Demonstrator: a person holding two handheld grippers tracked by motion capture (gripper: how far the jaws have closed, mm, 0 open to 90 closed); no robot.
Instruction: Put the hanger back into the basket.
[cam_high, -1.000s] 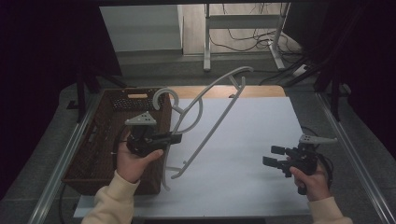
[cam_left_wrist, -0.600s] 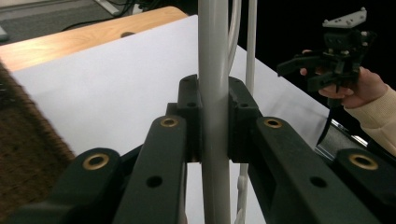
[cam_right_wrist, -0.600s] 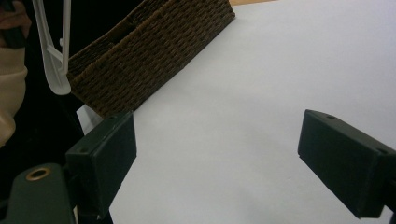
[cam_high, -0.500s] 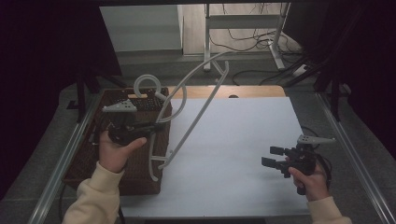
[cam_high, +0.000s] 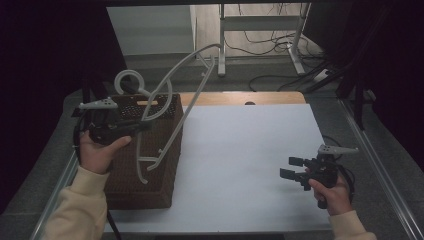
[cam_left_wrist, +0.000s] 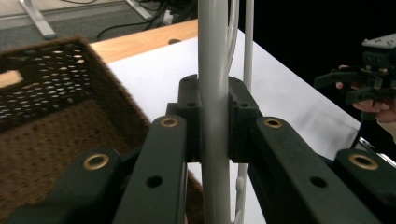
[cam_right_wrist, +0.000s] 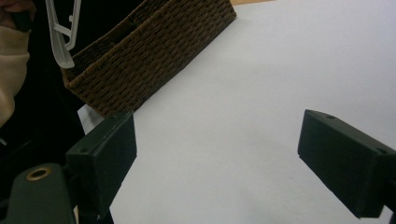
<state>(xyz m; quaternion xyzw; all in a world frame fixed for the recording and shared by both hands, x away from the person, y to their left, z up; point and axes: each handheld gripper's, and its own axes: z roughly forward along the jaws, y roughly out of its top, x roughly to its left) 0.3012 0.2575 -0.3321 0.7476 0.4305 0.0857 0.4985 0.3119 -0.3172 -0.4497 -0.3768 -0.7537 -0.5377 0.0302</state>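
While a white plastic hanger (cam_high: 165, 105) is clamped in the left gripper (cam_high: 142, 126) above the wicker basket (cam_high: 145, 187), lowering it in seems next; the right gripper (cam_high: 291, 167) is held apart over the table (cam_high: 240, 150)

Light dim overall, strongest on the white table (cam_high: 250, 150), which reads evenly pale with mild glare toward its far edge. Left and right of the table the room falls to near black. Basket (cam_high: 145, 170) dark, its weave barely resolved in the high view. Left gripper view: jaws and hanger (cam_left_wrist: 213, 93) close and soft, basket behind them blurred. Right gripper view: near jaws out of focus, table flat, shadowless.
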